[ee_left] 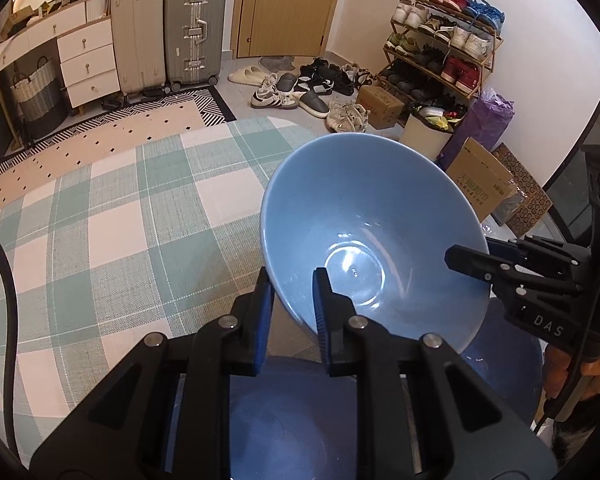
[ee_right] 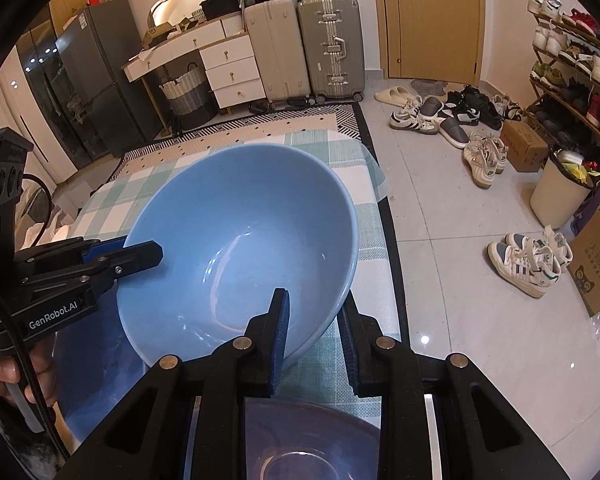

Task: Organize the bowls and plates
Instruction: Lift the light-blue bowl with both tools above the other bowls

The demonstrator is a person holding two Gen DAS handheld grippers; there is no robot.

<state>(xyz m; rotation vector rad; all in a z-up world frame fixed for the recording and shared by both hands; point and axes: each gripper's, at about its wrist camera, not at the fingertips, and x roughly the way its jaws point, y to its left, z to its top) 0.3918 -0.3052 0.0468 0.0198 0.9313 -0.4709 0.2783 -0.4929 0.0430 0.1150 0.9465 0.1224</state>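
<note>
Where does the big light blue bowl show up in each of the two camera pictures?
Left wrist view: the big light blue ceramic bowl fills the centre right, above the near gripper.
Right wrist view: the bowl sits centre left, its rim clamped on both sides.
Shared landmark: the grey ribbed suitcase beside the wooden door.
</note>
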